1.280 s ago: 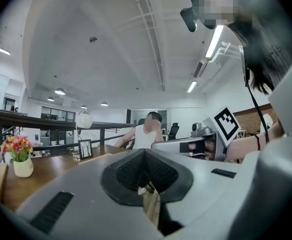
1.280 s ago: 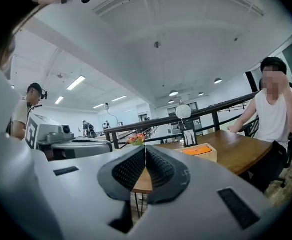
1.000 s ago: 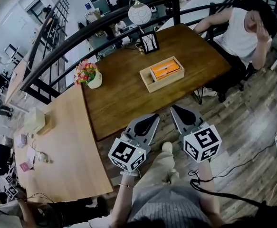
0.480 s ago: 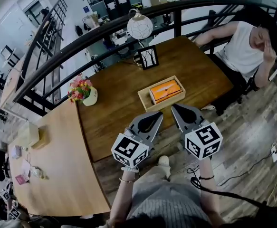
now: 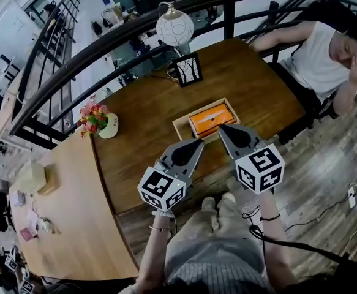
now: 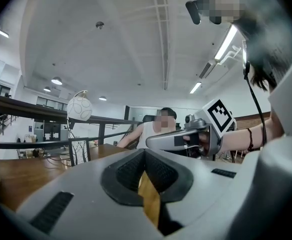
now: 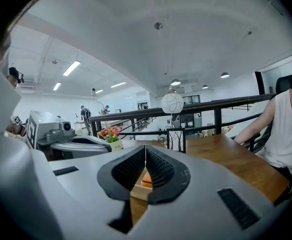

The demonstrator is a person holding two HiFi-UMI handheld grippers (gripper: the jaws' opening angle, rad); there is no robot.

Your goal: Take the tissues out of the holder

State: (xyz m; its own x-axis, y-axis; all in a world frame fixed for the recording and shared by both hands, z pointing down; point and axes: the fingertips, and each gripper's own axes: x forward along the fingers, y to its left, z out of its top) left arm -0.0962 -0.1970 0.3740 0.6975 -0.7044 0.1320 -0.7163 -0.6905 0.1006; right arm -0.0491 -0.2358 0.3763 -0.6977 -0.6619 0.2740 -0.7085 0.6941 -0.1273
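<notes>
1 holder (image 7: 139,192) beyond closed right gripper (image 7: 146,153) only

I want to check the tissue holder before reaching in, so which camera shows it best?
The head view: the whole holder shows from above, with orange tissues inside. The right gripper view catches only a sliver of it through the gap under the jaws. The left gripper view does not show it.

Tissues (image 5: 211,119) in holder (image 5: 177,127) on table (image 5: 140,146)
</notes>
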